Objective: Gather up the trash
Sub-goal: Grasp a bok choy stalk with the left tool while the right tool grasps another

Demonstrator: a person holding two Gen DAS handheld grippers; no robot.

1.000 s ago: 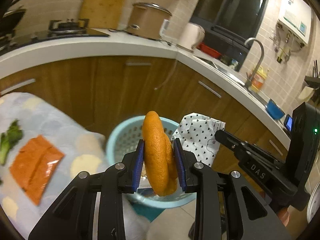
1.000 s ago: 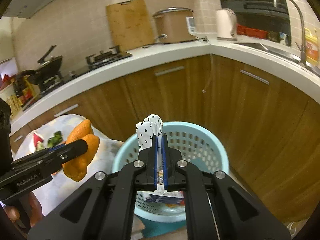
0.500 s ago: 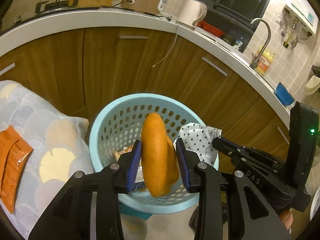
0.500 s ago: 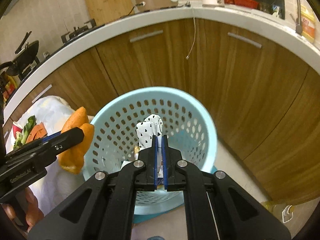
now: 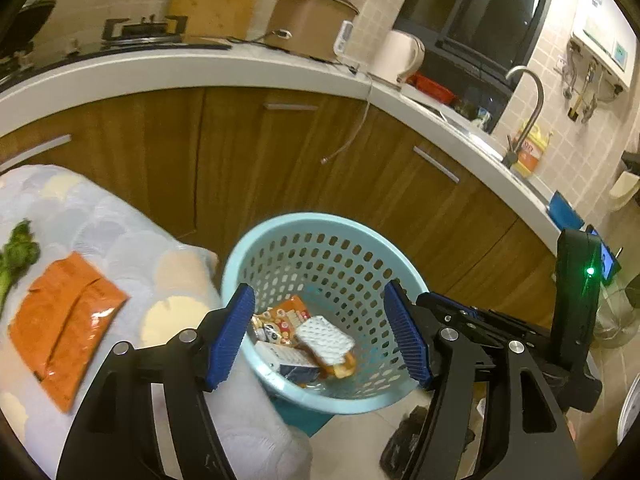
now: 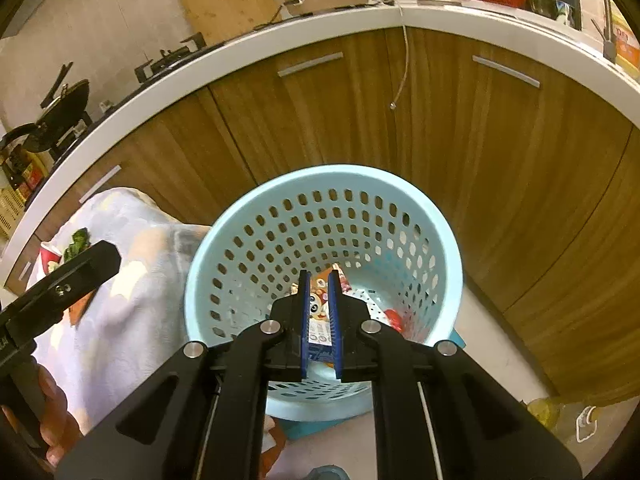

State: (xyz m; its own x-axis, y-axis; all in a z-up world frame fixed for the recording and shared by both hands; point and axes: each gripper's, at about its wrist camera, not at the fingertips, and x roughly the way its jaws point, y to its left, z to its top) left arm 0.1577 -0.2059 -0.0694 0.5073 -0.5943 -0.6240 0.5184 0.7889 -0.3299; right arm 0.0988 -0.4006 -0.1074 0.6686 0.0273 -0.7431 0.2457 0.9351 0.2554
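Your left gripper (image 5: pixel 320 336) jaws are spread wide & empty over the basket (image 5: pixel 240 256); right gripper (image 6: pixel 320 320) jaws sit nearly together w/ nothing between. Drop step looks done. Next: swing left to the orange wrapper (image 5: pixel 60 328) on the bench (image 5: pixel 120 240).

The perforated basket (image 5: pixel 256 256) looks smooth matt plastic; at its nine o'clock a glossy orange foil packet (image 5: pixel 64 328) lies on soft cloth (image 5: pixel 132 248). Cabinet fronts (image 6: pixel 500 168) are satin-grained wood.
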